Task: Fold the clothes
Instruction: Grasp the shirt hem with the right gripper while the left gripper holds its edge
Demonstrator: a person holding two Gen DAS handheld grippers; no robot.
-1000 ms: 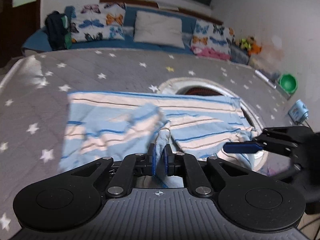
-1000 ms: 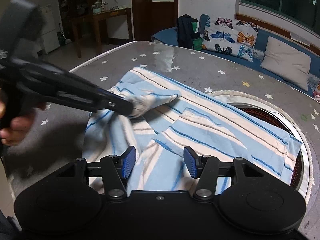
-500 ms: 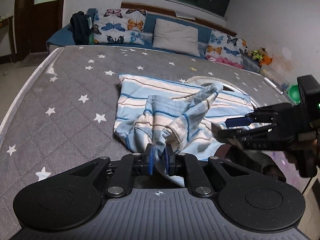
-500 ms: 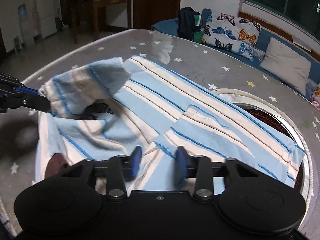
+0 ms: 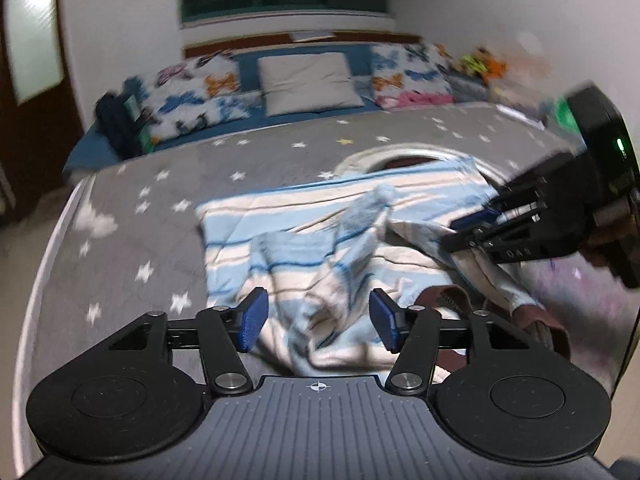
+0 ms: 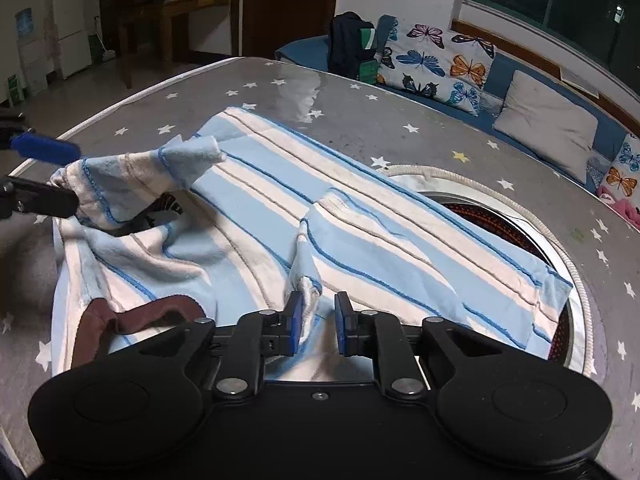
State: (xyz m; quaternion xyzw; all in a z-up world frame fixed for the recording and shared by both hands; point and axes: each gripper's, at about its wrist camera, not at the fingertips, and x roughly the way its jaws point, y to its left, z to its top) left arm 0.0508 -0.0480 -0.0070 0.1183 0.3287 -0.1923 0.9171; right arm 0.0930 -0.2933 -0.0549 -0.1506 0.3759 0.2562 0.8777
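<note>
1. The shirt [image 6: 360,208] lay spread on the grey starred cover [image 6: 360,120], its far hem overhanging a ringed hole [image 6: 500,208].
2. The left gripper [image 5: 318,320] stood wide open. A raised sleeve [image 6: 132,184] lay loose between its fingers.
3. The right gripper [image 6: 318,320] was nearly closed around the other sleeve's edge. Whether the pinch was firm could not be told.
4. To fold well, grip each sleeve at its seam. Lay it flat across the body and keep the stripes parallel.
5. Hazards were the hole, which could snag the hem, and the brown collar [image 6: 132,316], bunched near the front edge.
6. The pillows [image 6: 544,120] and a backpack [image 6: 348,48] lay well apart.
</note>
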